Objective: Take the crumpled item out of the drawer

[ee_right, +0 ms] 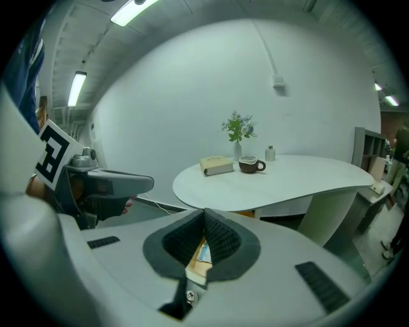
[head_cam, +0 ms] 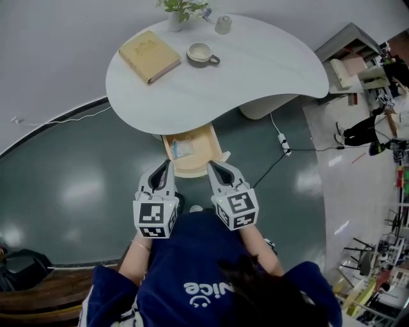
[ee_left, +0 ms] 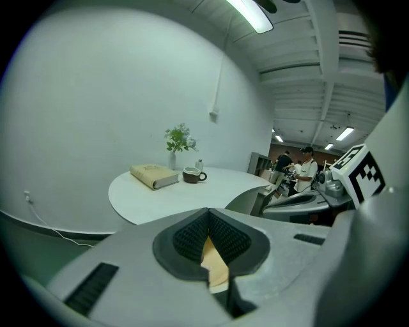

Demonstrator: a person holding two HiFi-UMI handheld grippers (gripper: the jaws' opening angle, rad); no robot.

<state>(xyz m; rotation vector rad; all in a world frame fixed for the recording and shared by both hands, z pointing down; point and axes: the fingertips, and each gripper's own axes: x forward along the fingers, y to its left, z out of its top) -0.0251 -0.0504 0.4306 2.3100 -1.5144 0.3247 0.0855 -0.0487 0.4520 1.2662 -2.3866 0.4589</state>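
Observation:
Under the white table [head_cam: 255, 70] a wooden drawer [head_cam: 209, 142] stands pulled out. Inside it, toward its left side, lies a pale blue crumpled item [head_cam: 182, 149]. My left gripper [head_cam: 169, 163] hovers at the drawer's front left corner and my right gripper [head_cam: 211, 165] at its front right edge. Both sets of jaws are shut with nothing between them. In the left gripper view the pads meet at the left gripper's tip [ee_left: 208, 212], with drawer wood [ee_left: 217, 268] showing below. The right gripper view shows the right gripper [ee_right: 204, 212] closed too, with a bit of the blue item [ee_right: 203, 253] beneath.
On the table are a tan book [head_cam: 149, 55], a brown cup [head_cam: 201, 53], a vase with a plant [head_cam: 177, 16] and a small jar [head_cam: 223, 24]. A power strip with its cable [head_cam: 283, 144] lies on the floor right of the drawer. People stand far right [head_cam: 364, 131].

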